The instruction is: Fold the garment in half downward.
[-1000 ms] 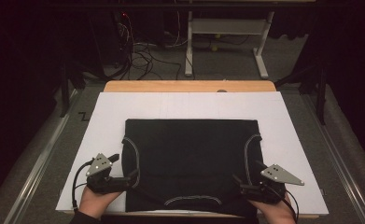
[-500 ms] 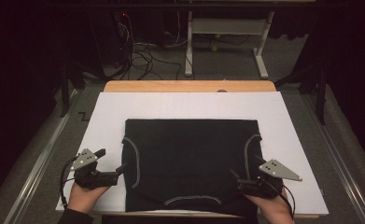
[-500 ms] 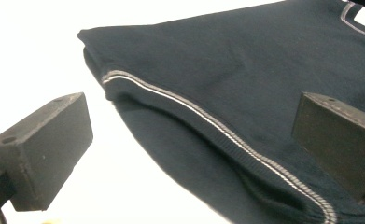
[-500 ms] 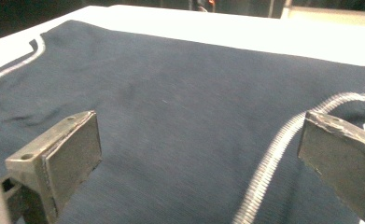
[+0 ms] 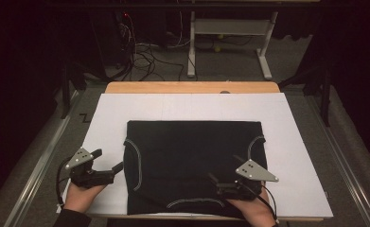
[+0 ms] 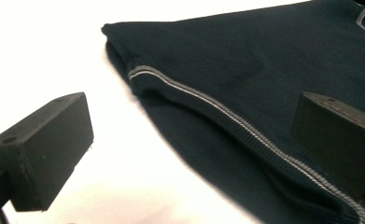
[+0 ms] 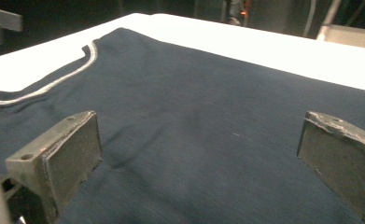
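Note:
A dark sleeveless garment (image 5: 192,161) with pale piping lies flat on the white sheet (image 5: 192,106), its neckline toward the near edge. My left gripper (image 5: 108,161) rests on the sheet just left of the garment's left side, open and holding nothing. In the left gripper view the open jaws of the left gripper (image 6: 192,140) frame the piped armhole edge (image 6: 227,112) of the garment (image 6: 264,51). My right gripper (image 5: 215,183) hovers over the garment's near right part, open. In the right gripper view its right gripper (image 7: 199,154) jaws stand wide apart just above the garment (image 7: 194,93).
The sheet covers a wooden table whose bare far edge (image 5: 192,87) shows. Metal rails (image 5: 40,161) run along both sides. Behind the table stand a white desk frame (image 5: 230,33) and loose cables (image 5: 145,52) on the floor.
My left gripper drew left, off the garment's near left edge onto the white sheet. My right gripper shifted left, from the garment's right edge to over the fabric.

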Available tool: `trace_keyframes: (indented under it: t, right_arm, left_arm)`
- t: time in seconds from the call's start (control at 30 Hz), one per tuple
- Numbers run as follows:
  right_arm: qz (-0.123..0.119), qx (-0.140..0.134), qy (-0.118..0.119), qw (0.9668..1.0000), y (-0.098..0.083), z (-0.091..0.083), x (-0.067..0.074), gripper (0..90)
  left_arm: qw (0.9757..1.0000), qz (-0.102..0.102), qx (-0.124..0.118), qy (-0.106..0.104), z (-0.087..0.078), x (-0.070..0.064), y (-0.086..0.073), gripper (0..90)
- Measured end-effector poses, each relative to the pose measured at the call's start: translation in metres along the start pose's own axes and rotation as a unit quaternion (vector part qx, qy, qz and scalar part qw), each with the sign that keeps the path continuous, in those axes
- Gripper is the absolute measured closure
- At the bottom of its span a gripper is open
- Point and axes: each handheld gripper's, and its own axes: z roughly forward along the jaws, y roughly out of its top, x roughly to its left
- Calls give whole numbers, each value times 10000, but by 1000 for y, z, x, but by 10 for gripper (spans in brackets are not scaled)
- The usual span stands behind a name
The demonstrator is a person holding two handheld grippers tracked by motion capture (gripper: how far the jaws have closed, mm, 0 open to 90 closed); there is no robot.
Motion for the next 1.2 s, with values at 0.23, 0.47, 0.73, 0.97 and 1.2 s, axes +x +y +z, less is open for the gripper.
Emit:
trace_keyframes:
  t: [0.23, 0.47, 0.73, 0.97, 1.2]
  right_arm:
    - [-179, 82, 335, 9992, 6, 23, 26, 4]
    - [-280, 121, 722, 9969, 10, 43, 51, 5]
    - [-375, 171, 1173, 9922, 17, 65, 80, 4]
    - [-458, 261, 1493, 9874, 20, 77, 101, 4]
    - [-412, 232, 1493, 9877, 20, 78, 109, 4]
  left_arm:
    - [9999, -109, -45, 81, -2, 10, -2, 0]
    - [9997, -175, -33, 139, -5, 16, -4, 0]
    - [9989, -402, -104, 222, -10, 22, -10, 0]
    - [9991, -325, -163, 196, -12, 11, -3, 0]
    - [9998, -115, 97, 111, 12, 5, 21, 0]
